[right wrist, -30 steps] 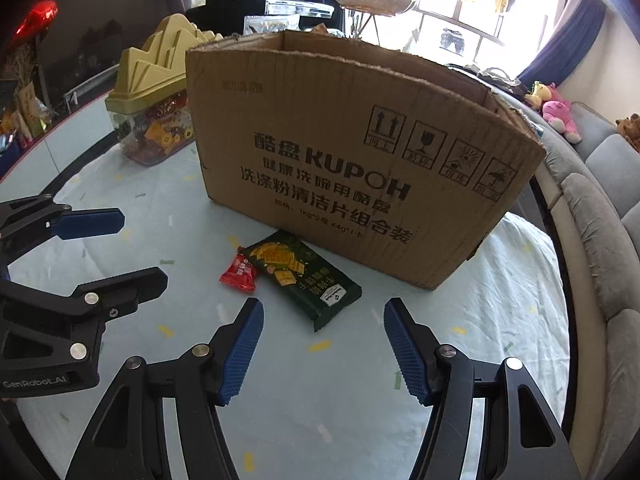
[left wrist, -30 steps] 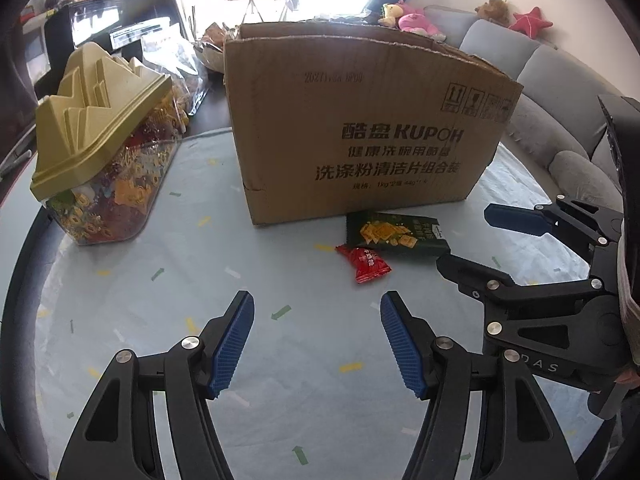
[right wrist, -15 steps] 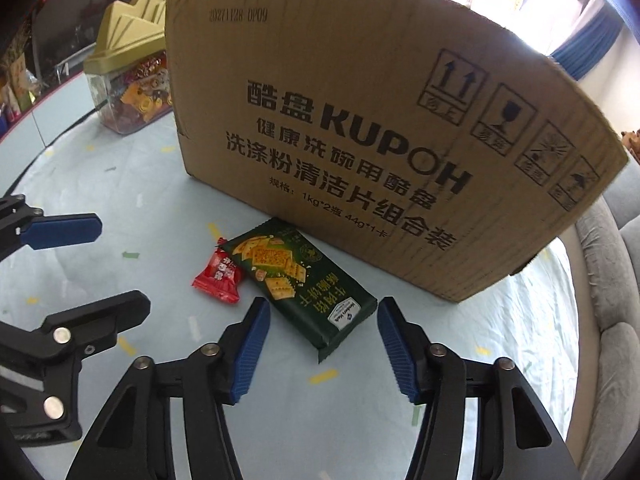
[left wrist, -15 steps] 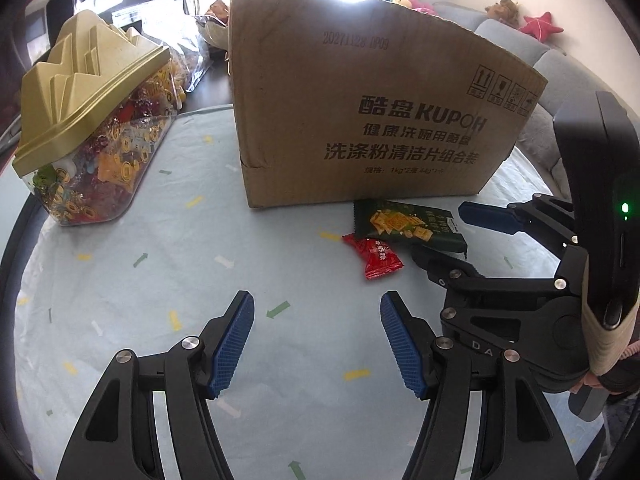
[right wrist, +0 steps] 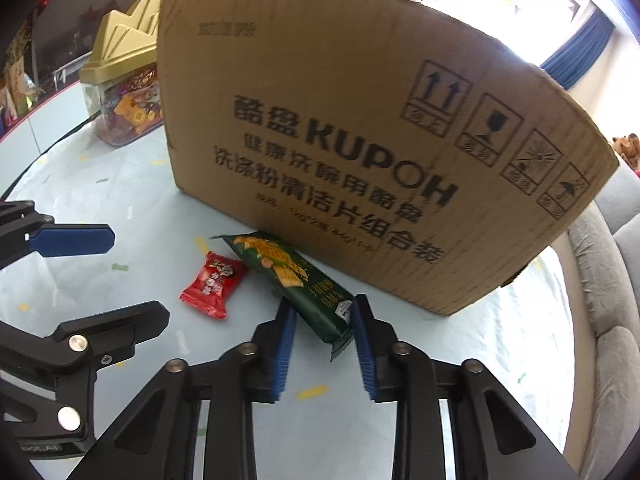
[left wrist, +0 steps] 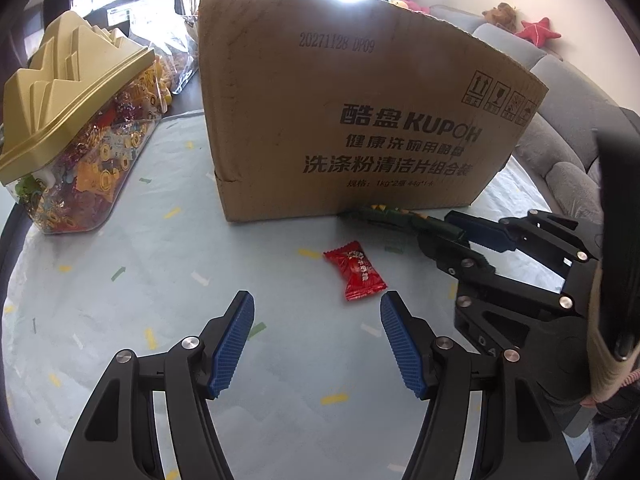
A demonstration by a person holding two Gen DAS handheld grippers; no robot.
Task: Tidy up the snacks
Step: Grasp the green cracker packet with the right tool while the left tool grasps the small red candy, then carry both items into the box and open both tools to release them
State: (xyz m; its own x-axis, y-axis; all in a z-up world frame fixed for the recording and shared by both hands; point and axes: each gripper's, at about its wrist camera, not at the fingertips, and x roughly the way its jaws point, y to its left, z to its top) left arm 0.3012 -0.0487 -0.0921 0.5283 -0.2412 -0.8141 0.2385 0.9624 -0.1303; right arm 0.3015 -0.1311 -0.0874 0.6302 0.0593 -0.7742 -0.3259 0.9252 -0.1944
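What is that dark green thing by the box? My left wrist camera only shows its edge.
Observer: It is a green cracker packet, lying flat in front of the cardboard box. The right wrist view shows crackers printed on its top.
Child: Do the right tongs have it?
Observer: Nearly. The right tongs are closing on the packet's near end, with a blue pad against each long edge. The packet is still on the table.
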